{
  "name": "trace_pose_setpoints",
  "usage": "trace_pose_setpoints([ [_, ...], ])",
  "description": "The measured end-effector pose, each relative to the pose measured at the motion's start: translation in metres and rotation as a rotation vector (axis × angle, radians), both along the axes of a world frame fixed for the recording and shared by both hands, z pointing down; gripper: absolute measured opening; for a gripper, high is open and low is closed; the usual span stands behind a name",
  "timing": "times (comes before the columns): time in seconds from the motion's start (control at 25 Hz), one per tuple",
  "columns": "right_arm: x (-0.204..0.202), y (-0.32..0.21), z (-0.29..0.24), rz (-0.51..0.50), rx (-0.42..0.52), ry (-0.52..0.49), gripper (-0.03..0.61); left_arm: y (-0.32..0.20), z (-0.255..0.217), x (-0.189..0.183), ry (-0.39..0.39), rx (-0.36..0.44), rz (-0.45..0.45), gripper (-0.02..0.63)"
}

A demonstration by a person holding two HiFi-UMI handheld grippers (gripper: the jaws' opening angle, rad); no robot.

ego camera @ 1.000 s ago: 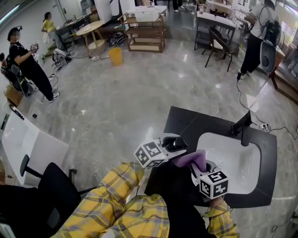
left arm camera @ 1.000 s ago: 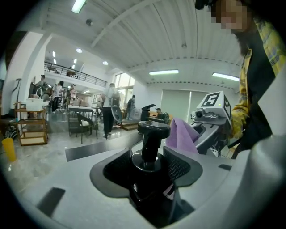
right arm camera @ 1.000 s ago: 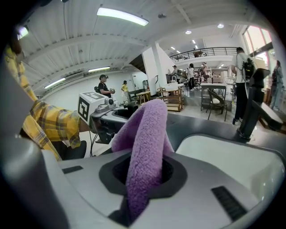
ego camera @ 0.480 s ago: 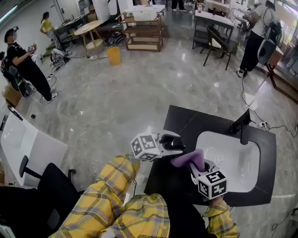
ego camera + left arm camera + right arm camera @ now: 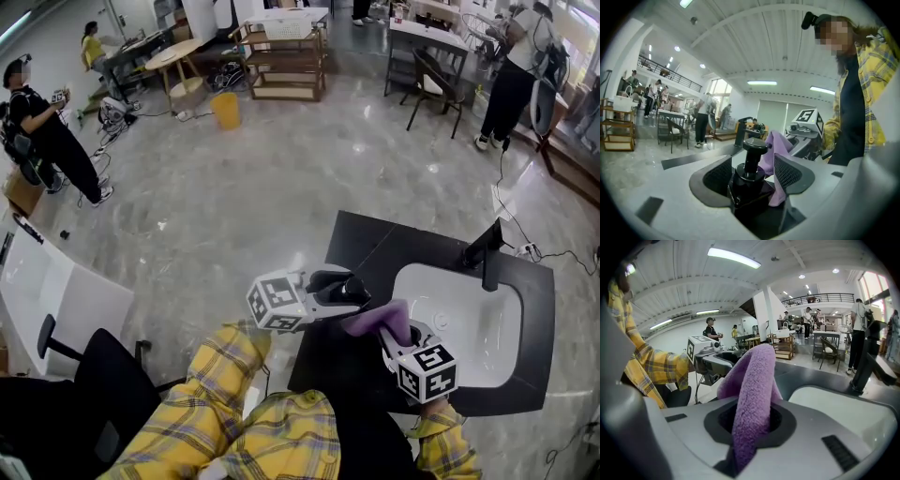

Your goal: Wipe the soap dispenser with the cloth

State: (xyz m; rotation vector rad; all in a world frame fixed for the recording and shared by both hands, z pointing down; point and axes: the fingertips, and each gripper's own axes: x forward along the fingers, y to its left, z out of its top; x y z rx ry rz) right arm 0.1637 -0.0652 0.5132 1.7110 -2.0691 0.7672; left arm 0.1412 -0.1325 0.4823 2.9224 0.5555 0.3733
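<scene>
Soap dispenser (image 5: 747,185), black with a pump top, stands upright between the jaws of the left gripper (image 5: 752,161), low down near their roots. Those jaws have just been opening and now sit wide, yet the pads hug the bottle on both sides, so it's gripped. And there's the purple cloth (image 5: 752,394), pinched tight in the right gripper (image 5: 752,420), its folded loop lying against the pump head and trailing down the bottle's right flank. Both grippers meet over the left end of the black counter (image 5: 375,248), with the white sink (image 5: 469,319) alongside.
</scene>
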Motion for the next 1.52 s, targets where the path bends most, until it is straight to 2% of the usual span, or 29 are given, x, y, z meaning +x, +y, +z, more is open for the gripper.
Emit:
trace_pose_setpoints([
  [0.08, -0.004, -0.006, -0.002, -0.016, 0.019, -0.002, 0.037, 0.0, -0.004, -0.006, 0.023, -0.024, -0.041, 0.256],
  [0.24, -0.012, -0.026, -0.004, -0.063, 0.052, 0.017, 0.037, -0.003, -0.004, -0.011, 0.037, -0.146, -0.104, 0.256],
  [0.4, -0.017, -0.039, 0.003, -0.092, 0.042, 0.034, 0.037, -0.002, -0.002, -0.011, 0.026, -0.175, -0.118, 0.256],
  [0.68, -0.019, -0.042, 0.02, -0.095, -0.021, 0.015, 0.037, -0.006, -0.005, -0.015, 0.05, -0.238, -0.168, 0.256],
  [1.32, -0.02, -0.038, 0.048, -0.082, -0.101, -0.044, 0.037, -0.007, 0.003, -0.008, 0.025, -0.201, -0.219, 0.256],
  [1.44, -0.02, -0.036, 0.053, -0.071, -0.123, -0.044, 0.037, -0.007, 0.009, -0.007, -0.017, -0.129, -0.259, 0.256],
  [1.52, -0.02, -0.033, 0.049, -0.07, -0.123, -0.025, 0.037, -0.011, 0.011, -0.007, -0.037, -0.076, -0.333, 0.256],
])
